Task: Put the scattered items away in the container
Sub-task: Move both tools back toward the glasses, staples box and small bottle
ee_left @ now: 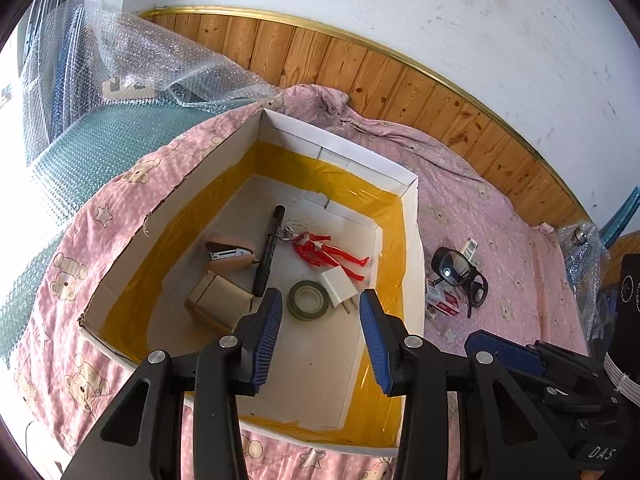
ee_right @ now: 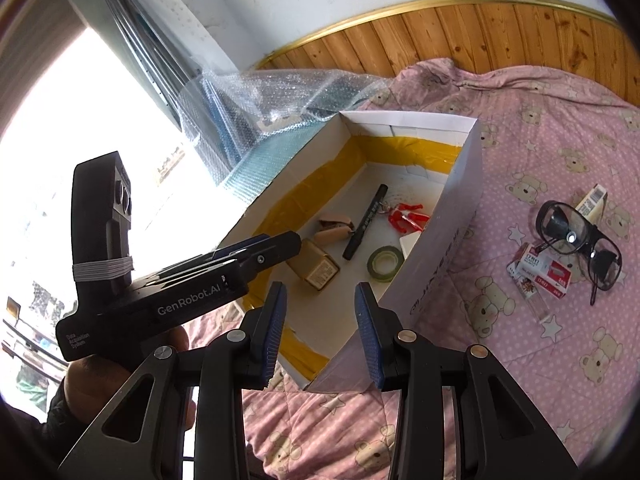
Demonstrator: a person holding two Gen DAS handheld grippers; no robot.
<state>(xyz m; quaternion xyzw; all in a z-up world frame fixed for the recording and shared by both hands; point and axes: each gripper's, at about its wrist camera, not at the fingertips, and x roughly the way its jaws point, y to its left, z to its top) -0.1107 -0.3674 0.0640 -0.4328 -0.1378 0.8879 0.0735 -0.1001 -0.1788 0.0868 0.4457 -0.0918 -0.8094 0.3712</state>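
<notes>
- Left wrist view: left tongs (ee_left: 320, 312) hovering wide, empty, over white cardboard box (ee_left: 414, 240).
- Right tongs (ee_right: 320, 308) gaping empty; black-framed glasses (ee_right: 580, 240) lying on pink bed (ee_right: 540, 120), probably light, fragile; gripping the frame's bridge is advisable.

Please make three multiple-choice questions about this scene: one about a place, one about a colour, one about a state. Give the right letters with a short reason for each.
1. Where do the glasses lie?
A. inside the box
B. on the pink quilt, outside the box
C. in a gripper

2. What colour is the toy figure in the box?
A. red
B. green
C. blue

3. How does the left gripper stand?
A. shut on the tape roll
B. shut on the marker
C. open and holding nothing

Answers:
1 B, the glasses rest on the quilt to the right of the box wall.
2 A, its body and legs are red.
3 C, its fingers are spread apart above the box floor, with nothing between them.
</notes>
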